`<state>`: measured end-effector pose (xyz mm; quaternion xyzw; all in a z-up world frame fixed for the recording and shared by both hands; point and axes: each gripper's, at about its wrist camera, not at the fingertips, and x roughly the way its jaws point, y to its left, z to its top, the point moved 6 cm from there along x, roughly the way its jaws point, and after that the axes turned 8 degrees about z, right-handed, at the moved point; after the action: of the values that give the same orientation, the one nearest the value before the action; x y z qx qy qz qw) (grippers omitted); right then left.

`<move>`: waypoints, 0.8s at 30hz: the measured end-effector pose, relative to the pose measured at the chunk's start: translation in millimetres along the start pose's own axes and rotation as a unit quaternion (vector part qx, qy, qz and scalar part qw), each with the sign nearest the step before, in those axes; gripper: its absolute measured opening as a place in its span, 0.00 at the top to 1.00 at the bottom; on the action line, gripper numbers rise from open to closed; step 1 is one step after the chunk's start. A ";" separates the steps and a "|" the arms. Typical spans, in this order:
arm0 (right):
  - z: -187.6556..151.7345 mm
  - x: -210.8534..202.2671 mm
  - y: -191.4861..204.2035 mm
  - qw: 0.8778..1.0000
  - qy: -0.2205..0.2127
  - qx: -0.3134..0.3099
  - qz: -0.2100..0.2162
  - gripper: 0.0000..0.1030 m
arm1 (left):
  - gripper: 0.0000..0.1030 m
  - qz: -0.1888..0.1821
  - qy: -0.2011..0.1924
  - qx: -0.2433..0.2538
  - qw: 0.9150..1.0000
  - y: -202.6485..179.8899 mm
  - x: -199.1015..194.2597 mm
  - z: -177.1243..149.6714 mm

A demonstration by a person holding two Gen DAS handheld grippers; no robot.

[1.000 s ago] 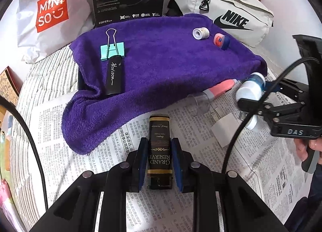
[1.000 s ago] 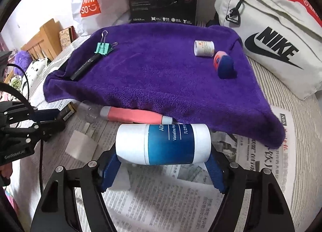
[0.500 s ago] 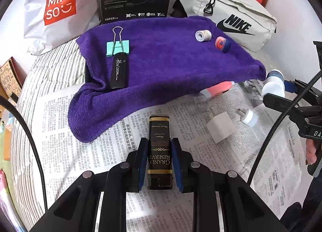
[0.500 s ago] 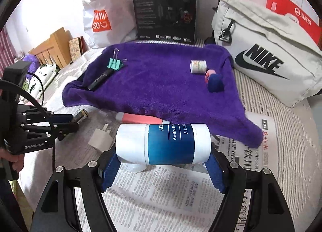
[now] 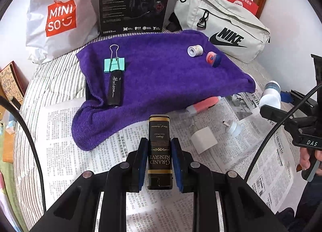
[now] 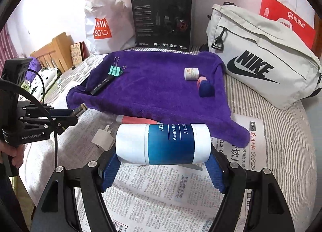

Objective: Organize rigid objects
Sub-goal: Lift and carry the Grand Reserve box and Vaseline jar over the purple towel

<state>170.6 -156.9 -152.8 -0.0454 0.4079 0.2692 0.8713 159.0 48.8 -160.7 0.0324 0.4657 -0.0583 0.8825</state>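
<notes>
both tongs have risen and drawn back from the purple towel (image 5: 161, 83), which lies on the bed; right tongs (image 6: 163, 169) clamp the vaseline jar (image 6: 163, 144) sideways above the newspaper (image 6: 161, 191), left tongs (image 5: 159, 163) pinch the black lighter (image 5: 159, 151) lengthwise above it

— What's behind the bed (image 6: 285, 131)?
— A plain white wall (image 6: 50, 6), evenly lit. A wooden headboard (image 6: 53, 50) stands at the left.
— And the bedding?
— Grey-and-white striped, with newspaper (image 6: 161, 195) spread over the near part. A floral pillow (image 6: 43, 79) lies beside the headboard.
</notes>
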 end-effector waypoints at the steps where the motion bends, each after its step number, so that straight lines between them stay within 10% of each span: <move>1: 0.0 -0.3 -0.9 1.000 0.000 0.000 0.000 0.27 | 0.78 0.000 -0.001 0.001 1.000 -0.8 -0.9 1.7; 24: 33.6 12.3 -20.8 1.000 0.001 0.000 -0.008 0.27 | 0.78 -0.002 -0.028 -0.012 1.000 9.8 -1.5 40.7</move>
<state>210.6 -159.3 -142.5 -0.0485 0.4082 0.2618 0.8732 192.8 54.1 -136.4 0.0197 0.4413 -0.0554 0.8954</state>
